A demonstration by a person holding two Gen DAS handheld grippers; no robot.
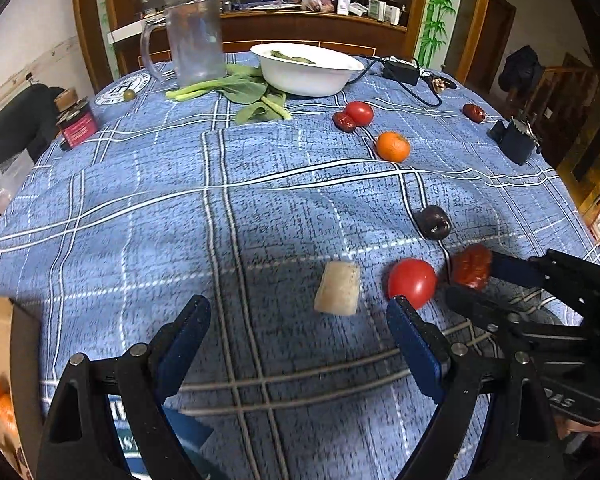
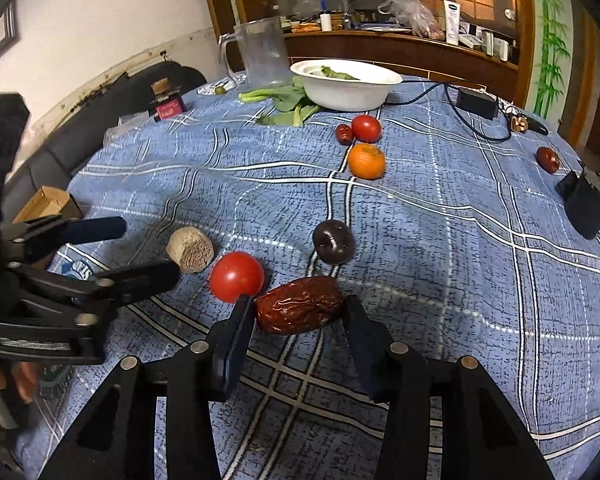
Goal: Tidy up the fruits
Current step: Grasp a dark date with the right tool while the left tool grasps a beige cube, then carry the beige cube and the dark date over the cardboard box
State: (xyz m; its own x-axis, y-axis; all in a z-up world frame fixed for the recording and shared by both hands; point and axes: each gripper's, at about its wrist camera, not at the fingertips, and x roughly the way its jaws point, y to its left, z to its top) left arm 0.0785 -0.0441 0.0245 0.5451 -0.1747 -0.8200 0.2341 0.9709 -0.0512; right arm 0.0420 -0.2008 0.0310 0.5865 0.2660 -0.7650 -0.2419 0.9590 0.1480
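Observation:
A wrinkled red date (image 2: 300, 305) lies on the blue checked tablecloth (image 2: 440, 240) with my right gripper (image 2: 298, 314) shut on it, one pad at each end. From the left wrist view the same date (image 1: 471, 266) sits between the right gripper's (image 1: 474, 280) fingers. A red tomato (image 2: 236, 276) touches the date's left side. My left gripper (image 1: 298, 312) is open, with a beige chunk (image 1: 338, 288) just ahead of its fingertips and the tomato (image 1: 412, 282) by its right finger. A dark plum (image 2: 333, 242), an orange (image 2: 366, 161), a second tomato (image 2: 366, 128) and further dates (image 2: 343, 134) lie farther back.
A white bowl (image 1: 300, 80) with greens stands at the back, leafy greens (image 1: 240, 92) and a clear pitcher (image 1: 192, 44) beside it. A cardboard box (image 1: 0, 344) holding oranges sits at the near left edge. A jar (image 1: 78, 122), a charger with cable (image 1: 400, 72) and a black object (image 1: 516, 142) line the edges.

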